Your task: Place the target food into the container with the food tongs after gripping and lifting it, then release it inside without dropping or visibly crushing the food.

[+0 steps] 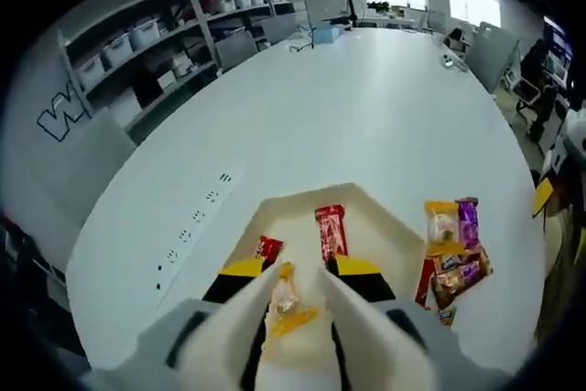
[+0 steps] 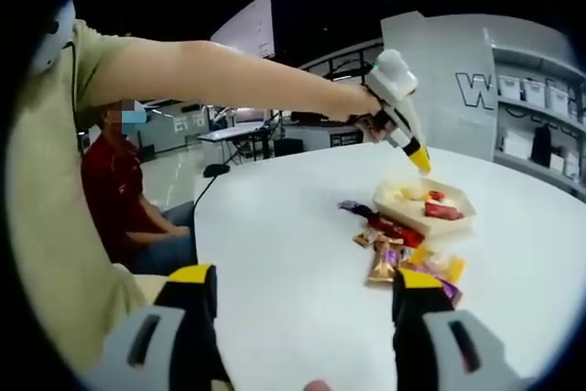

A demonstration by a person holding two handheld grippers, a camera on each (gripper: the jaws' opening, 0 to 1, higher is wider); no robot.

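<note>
Left gripper poised over shallow cream cardboard tray, jaws slightly parted either side of an orange-wrapped snack; grip or mere straddle cannot be told. Snack's long axis along the jaws, inside the tray, beside red wrappers. Right gripper spread wide, holding nothing, well short of the loose wrapped snacks on white table.

left gripper view steeply down, close over the tray; right gripper view low, level, farther from that tray.

One tray sat on worktop; three snack packets inside tray, roughly five packets beside it
</note>
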